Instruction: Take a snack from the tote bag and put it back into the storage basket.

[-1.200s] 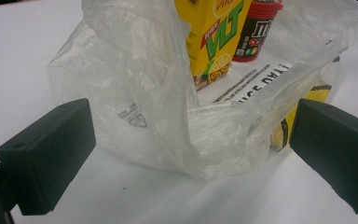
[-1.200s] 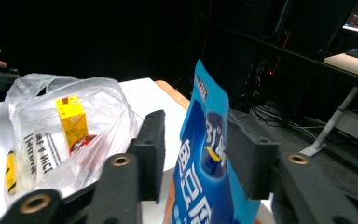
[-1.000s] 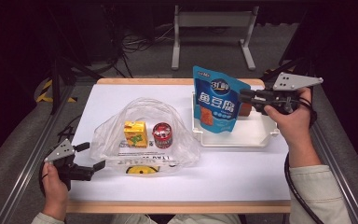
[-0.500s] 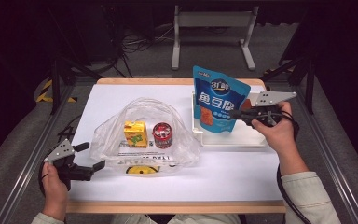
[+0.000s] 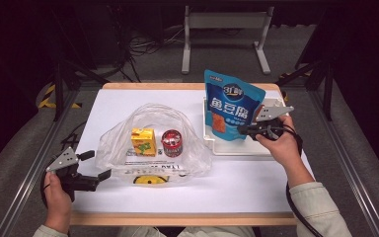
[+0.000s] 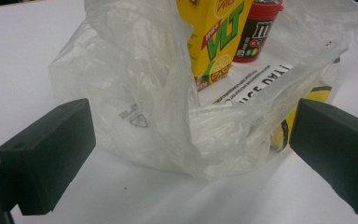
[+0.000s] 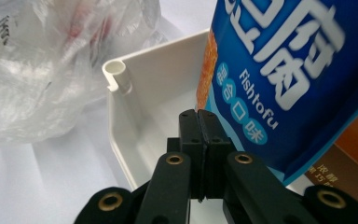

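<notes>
Glossy blue pouch in closed right tool, crinkled clear bag, white tray

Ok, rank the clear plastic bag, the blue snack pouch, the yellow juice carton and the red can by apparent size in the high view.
1. clear plastic bag, the widest spread
2. blue snack pouch, upright in the white tray
3. yellow juice carton
4. red can, only slightly smaller than the carton; they stand side by side, so the gap is small

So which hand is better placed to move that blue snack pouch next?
Right. The right gripper is shut on the edge of the blue pouch in the white tray; the left gripper sits open beside the plastic bag, away from it.
</notes>
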Demonstrator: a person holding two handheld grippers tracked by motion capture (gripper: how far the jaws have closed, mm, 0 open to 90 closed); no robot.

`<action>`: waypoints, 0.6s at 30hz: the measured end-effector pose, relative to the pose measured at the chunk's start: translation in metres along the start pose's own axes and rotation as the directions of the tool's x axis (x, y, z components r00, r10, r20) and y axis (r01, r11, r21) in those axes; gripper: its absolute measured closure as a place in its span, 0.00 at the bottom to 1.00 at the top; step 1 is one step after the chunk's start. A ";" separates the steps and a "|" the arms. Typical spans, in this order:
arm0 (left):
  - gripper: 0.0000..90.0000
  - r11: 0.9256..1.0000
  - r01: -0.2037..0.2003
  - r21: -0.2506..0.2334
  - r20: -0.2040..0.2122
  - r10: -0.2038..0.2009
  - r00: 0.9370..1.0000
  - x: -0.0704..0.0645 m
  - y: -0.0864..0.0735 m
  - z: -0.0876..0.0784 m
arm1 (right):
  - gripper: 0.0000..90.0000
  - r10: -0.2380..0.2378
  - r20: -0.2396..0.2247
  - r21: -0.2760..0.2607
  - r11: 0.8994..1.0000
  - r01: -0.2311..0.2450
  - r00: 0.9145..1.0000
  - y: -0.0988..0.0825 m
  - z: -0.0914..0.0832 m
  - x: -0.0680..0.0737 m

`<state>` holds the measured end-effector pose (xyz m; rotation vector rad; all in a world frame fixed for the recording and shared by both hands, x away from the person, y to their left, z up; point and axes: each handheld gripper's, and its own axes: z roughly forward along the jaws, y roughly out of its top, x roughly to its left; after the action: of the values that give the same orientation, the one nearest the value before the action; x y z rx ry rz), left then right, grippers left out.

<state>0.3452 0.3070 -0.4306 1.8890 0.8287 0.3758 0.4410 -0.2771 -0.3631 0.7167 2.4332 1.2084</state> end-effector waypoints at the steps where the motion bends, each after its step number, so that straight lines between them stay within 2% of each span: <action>1: 0.01 1.000 -0.001 0.001 0.001 0.001 1.000 0.000 0.000 0.000 | 0.99 0.001 0.003 0.004 1.000 -0.001 1.000 -0.002 0.002 0.000; 9: 0.01 1.000 0.007 -0.002 0.000 -0.007 1.000 0.000 0.000 0.000 | 0.99 -0.010 0.050 0.064 0.998 0.006 0.999 -0.014 0.018 -0.003; 13: 0.01 1.000 0.007 -0.001 0.000 -0.007 1.000 0.000 0.000 0.000 | 0.98 -0.012 0.069 0.067 0.998 0.007 0.998 -0.017 0.021 -0.003; 18: 0.01 1.000 0.007 -0.003 0.000 -0.007 1.000 0.000 0.000 0.000 | 0.99 -0.031 0.092 0.098 0.995 0.022 0.995 -0.022 0.029 -0.001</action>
<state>0.3451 0.3073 -0.4307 1.8826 0.8342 0.3721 0.4498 -0.2705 -0.3976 0.7487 2.4301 1.0288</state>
